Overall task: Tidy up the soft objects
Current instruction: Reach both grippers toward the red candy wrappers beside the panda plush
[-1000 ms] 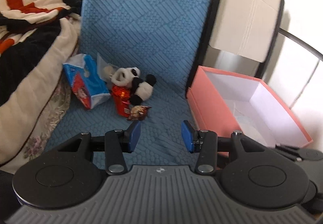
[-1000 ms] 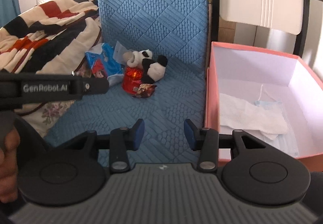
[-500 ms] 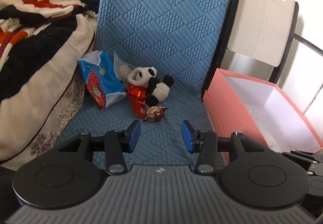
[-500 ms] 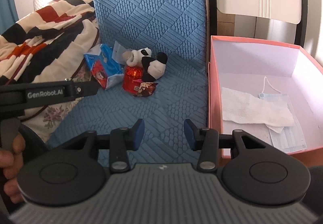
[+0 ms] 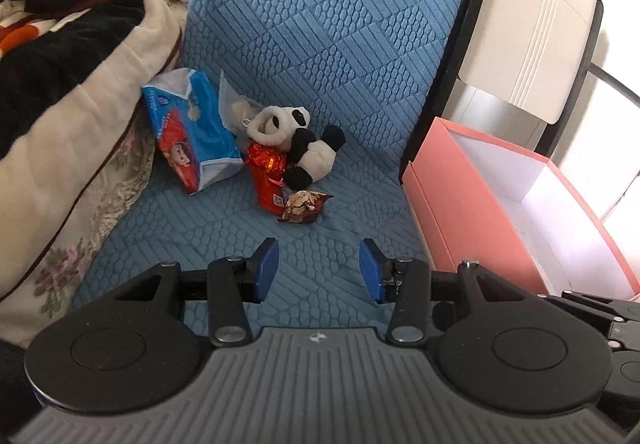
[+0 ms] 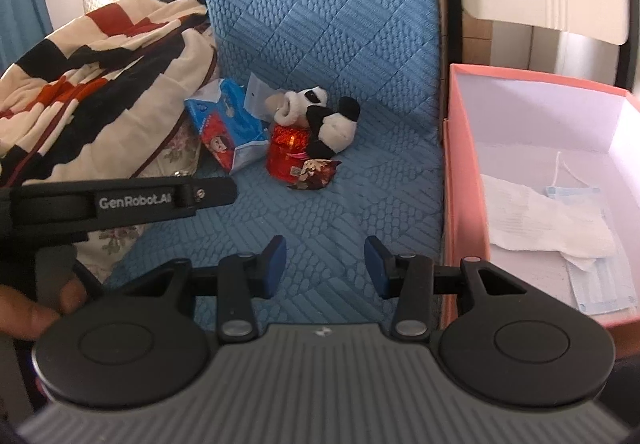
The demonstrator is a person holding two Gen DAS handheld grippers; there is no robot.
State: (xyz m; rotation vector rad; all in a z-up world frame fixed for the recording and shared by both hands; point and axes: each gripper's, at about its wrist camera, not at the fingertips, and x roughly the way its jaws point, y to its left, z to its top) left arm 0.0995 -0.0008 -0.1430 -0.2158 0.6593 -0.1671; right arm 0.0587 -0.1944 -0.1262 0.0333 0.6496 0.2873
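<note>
Ahead of left hand-held gripper [image 5: 319, 270], spread and empty: panda plush [image 5: 308, 148], well apart.

One text could be read: "GenRobot.AI" in pale letters stood on the black bar of the left gripper [image 6: 132, 200], at about nine o'clock in the right wrist view. The blue tissue pack [image 6: 228, 122], near eleven o'clock from the right gripper [image 6: 325, 264], carried printing, perhaps a brand mark, too small to read.
</note>
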